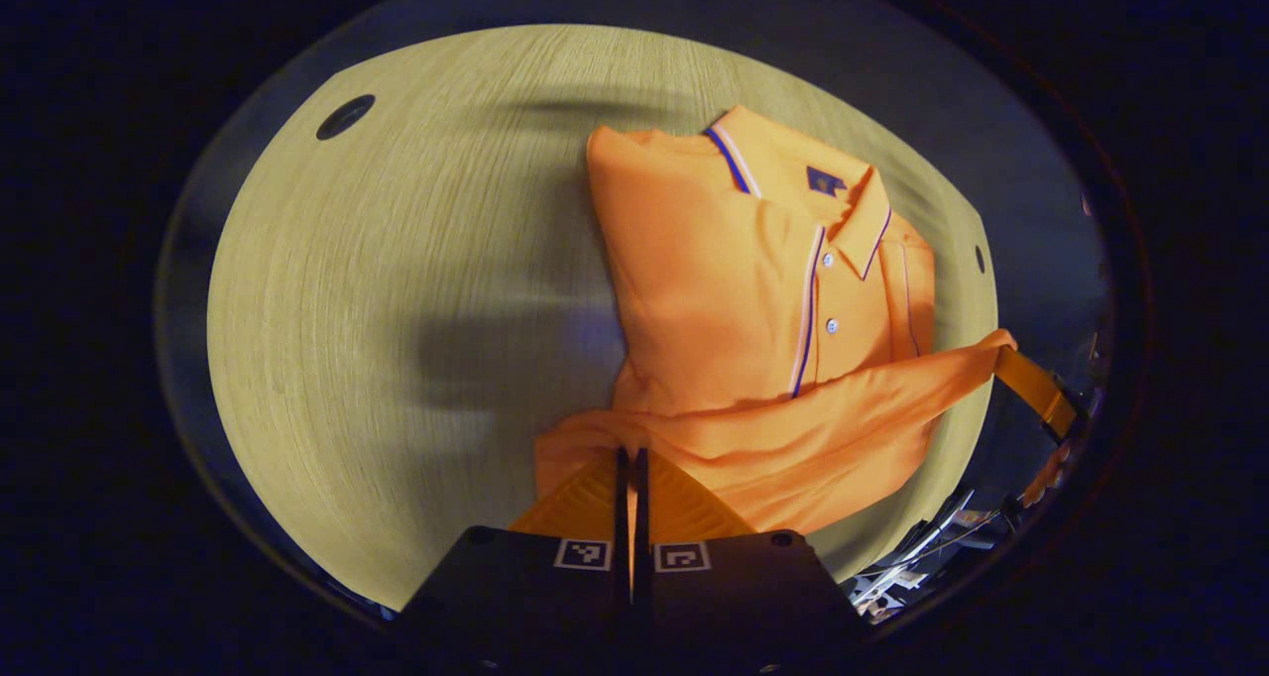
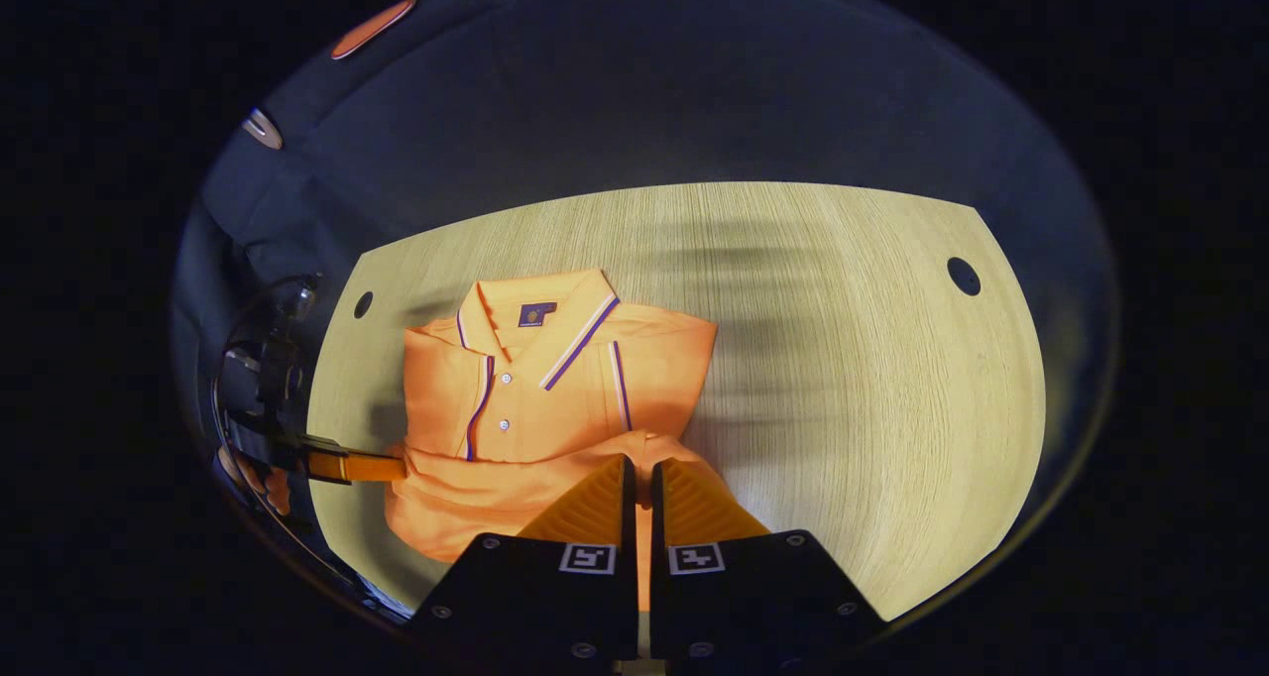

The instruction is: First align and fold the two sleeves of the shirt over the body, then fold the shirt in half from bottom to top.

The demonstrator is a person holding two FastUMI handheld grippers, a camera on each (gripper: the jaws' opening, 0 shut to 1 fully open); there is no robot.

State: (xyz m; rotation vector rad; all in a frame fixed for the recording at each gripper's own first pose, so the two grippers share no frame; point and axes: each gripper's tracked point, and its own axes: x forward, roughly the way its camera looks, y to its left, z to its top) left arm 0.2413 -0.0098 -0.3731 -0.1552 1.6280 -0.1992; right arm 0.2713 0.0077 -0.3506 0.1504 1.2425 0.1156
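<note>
An orange polo shirt (image 1: 734,289) lies collar-up on the wooden table (image 1: 397,309), its sleeves folded in over the body. The bottom hem (image 1: 753,438) is raised off the table and stretched between both grippers. In the left gripper view my left gripper (image 1: 632,455) is shut on one hem corner, and the right gripper (image 1: 1036,387) grips the other corner far right. In the right gripper view the shirt (image 2: 555,379) sits left of centre. There my right gripper (image 2: 642,470) is shut on the hem, and the left gripper (image 2: 342,466) holds the far corner.
The table has small round holes near its corners (image 1: 345,116) (image 2: 963,276) (image 2: 363,304). A wide stretch of bare tabletop (image 2: 872,389) lies beside the shirt. The table's near edge runs just under both grippers. Dark cloth backs the table.
</note>
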